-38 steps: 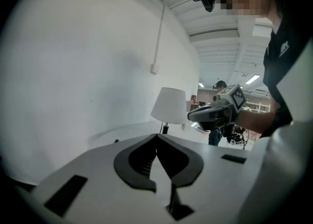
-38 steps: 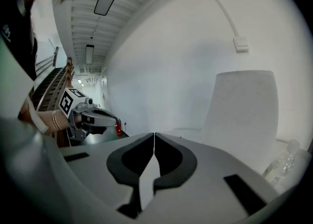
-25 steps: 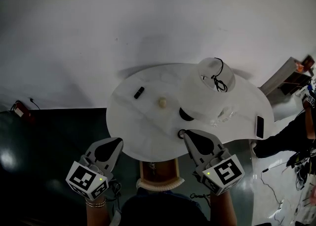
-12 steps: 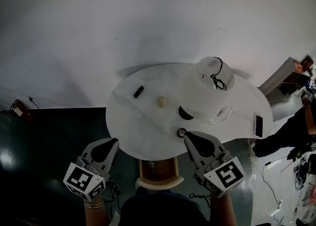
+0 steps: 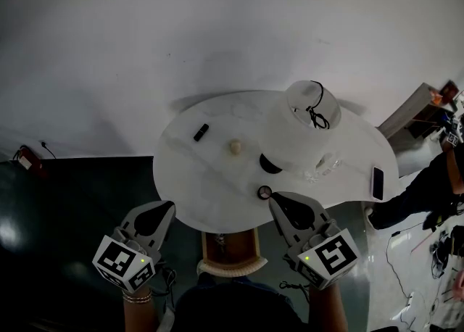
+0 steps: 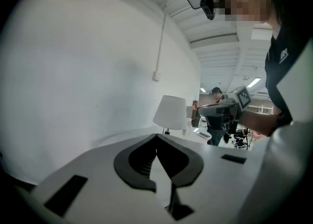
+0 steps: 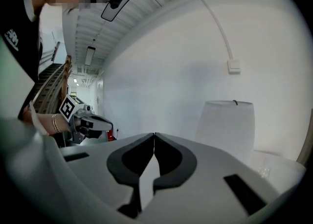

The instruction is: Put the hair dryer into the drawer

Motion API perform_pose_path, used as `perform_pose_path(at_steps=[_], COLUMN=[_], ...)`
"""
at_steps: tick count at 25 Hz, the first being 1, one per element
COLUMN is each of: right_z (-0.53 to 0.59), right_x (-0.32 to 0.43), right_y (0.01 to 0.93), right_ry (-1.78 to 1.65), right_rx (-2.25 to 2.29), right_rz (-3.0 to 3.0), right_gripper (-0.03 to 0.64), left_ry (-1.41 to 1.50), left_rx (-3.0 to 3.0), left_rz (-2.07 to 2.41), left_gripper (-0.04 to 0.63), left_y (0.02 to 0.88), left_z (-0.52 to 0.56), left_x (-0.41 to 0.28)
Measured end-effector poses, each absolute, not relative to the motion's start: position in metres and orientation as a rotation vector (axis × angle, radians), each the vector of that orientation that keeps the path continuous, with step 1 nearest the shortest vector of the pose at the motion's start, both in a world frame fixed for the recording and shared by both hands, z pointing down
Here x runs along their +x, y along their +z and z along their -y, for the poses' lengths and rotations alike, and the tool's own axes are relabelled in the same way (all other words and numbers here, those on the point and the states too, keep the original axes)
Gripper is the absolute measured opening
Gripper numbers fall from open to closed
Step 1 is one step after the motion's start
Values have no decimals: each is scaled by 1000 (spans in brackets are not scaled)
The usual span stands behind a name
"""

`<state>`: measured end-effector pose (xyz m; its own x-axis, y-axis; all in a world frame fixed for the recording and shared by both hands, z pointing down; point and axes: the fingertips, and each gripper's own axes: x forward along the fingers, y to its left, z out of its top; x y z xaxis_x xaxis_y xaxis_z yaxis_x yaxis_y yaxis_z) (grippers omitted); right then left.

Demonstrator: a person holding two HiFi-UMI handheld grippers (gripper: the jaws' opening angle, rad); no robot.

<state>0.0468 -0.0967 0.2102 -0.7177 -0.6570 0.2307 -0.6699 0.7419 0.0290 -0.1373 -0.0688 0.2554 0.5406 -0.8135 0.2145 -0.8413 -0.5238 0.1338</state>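
1. Honestly, looks like early days. Can see the wooden drawer (image 5: 208, 247) already pulled open under the near edge of the round tabletop (image 5: 210, 178), so counting that bit as done.
2. Can't pick out the hair dryer for sure anywhere. Might be the dark shape (image 5: 270, 165) tucked by the foot of the white lamp (image 5: 301, 131), but way too small to call. Not between either pair of tongs, and can't make it out inside the drawer either.
3. Reading the left tongs (image 5: 168, 207) as pinched fully together with nothing in them, hovering just off the near-left edge of the tabletop.
4. Same story for the right tongs (image 5: 277, 201): closed tight, empty, tip just beside a small round thing (image 5: 264, 192) on the tabletop.
5. Leaves pretty much everything, as a guess: find and grab the dryer, lower it into the drawer, probably push it shut after.
6. Versus a second back, hardly any change. Both tongs stayed closed and parked in place, with the left one maybe a hair further left in the head view. Can now see that small round thing clear of the right tip, where before it sat half tucked against it.
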Motion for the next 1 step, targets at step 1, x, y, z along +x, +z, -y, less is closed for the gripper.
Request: perform_pose_path(at_steps=[1], right_z=[96], right_x=[45], right_y=[209], right_ry=[90], right_rx=[1048], right_rz=[2725], right_gripper=[18], left_ry=[181], left_rx=[2554], left_rz=[1392], left_gripper=[15], left_y=[256], left_z=[69], left_x=[-137])
